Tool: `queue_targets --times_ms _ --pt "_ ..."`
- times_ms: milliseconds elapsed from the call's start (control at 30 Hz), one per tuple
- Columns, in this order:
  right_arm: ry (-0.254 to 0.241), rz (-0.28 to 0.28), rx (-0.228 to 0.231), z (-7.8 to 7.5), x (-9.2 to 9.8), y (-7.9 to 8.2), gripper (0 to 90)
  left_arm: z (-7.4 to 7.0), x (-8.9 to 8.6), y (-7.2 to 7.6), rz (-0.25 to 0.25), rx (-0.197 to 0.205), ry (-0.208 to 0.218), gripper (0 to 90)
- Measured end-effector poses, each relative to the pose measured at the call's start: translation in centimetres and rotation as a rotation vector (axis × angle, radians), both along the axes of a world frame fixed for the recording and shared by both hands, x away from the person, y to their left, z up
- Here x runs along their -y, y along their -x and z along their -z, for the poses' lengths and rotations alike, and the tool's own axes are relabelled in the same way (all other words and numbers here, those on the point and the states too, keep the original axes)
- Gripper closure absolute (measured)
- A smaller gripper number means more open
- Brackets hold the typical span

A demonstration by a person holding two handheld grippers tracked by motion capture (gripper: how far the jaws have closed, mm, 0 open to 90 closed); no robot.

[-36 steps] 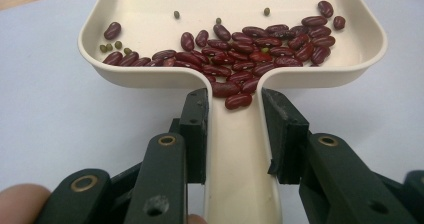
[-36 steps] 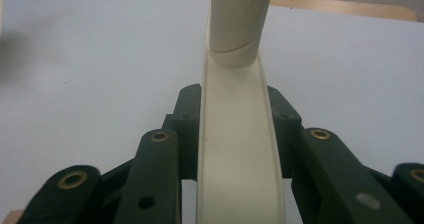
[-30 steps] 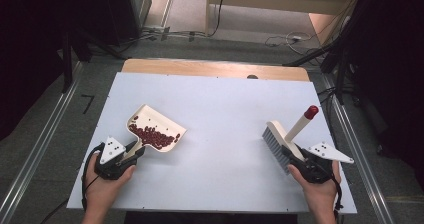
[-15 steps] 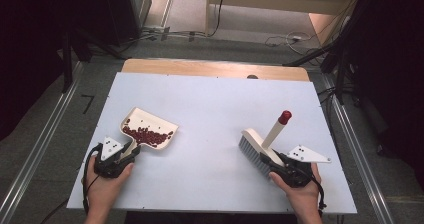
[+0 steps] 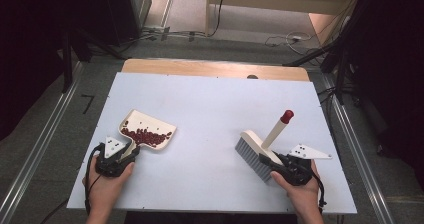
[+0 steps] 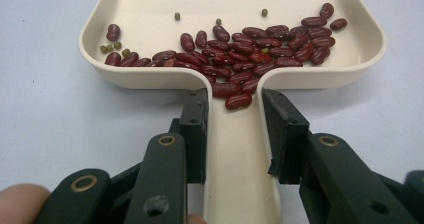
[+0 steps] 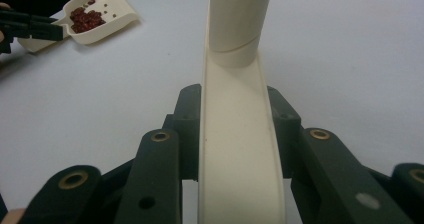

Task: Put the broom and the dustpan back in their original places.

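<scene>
The cream plastic dustpan (image 5: 147, 132) sits on the left half of the desk, loaded with dark red kidney beans (image 6: 252, 49) and a few small green mung beans (image 6: 114, 47), most of them banked against the rear wall and spilling into the mouth of the handle channel. The left hand-held gripper (image 5: 131, 150) is clamped on the pan's cream handle, a black jaw pressed to each side wall just behind the pan's shoulders. In my judgement the step in hand is carrying or setting down a full pan, so the pan's open front edge should stay level or slightly raised; any forward dip would let the beans roll out. A slow, steady hand matters more than a tighter squeeze.

The cream plastic hand brush with grey bristles and a red-tipped handle (image 5: 260, 149) is on the right half of the desk, well apart from the pan. The right hand-held gripper (image 5: 272, 160) grips the brush's flat cream back from both sides, with the round handle rising ahead of the jaws. The brush looks tilted, bristles towards the desk; lowering it gently should keep it from twisting in the grip.

The white desk (image 5: 215, 104) has a strip of pale wood along its far edge and looks free of stray beans. Around it lie grey carpet, metal rails on both sides, dark curtains, and cables (image 5: 285, 38) on the floor beyond.
</scene>
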State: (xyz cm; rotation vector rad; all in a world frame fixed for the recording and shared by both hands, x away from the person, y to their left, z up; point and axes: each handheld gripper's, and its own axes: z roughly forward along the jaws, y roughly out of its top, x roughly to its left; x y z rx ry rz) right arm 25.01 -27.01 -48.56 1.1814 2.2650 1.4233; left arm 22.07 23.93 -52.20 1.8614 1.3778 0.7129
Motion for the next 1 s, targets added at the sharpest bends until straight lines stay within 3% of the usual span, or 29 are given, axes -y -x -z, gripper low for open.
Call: queue_targets --times_ms 600,1000 --pt "-0.114 0.033 -0.083 1.9 2.7 -2.2 64.7 0.1 0.2 -0.1 -0.016 -0.013 -0.003 65.7" --pt "-0.134 0.049 -0.127 2.8 3.5 -3.2 62.8 0.1 0.3 -0.1 -0.022 -0.023 0.0 65.6"
